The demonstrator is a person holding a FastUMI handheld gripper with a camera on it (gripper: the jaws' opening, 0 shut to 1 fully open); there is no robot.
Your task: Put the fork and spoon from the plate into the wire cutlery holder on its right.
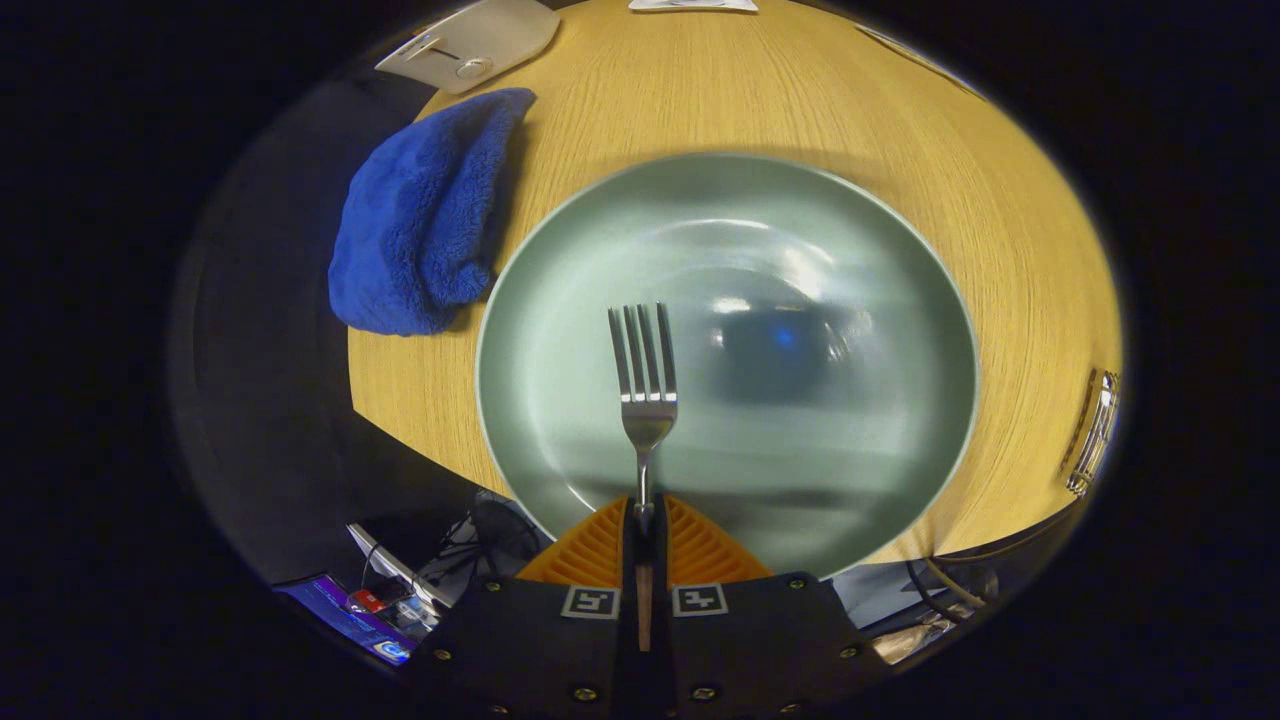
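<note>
Gripper (645, 515) fingers are nearly together, clamped on the handle of the fork (645, 385); both press the thin shaft from either side, low on the stem just behind the neck. Fork points forward, tines up and level, held above the near part of the green plate (560, 300). No spoon visible on the plate.

Handling judgement: fork is stiff, light polished metal, likely slippery; narrow handle could pivot in the grip, so a firm squeeze near mid-handle suits.

Left of the plate lies a folded blue towel (425, 215) on the wooden table (950, 180). Far right of the plate, a wire cutlery holder (1095, 435) is partly seen.
</note>
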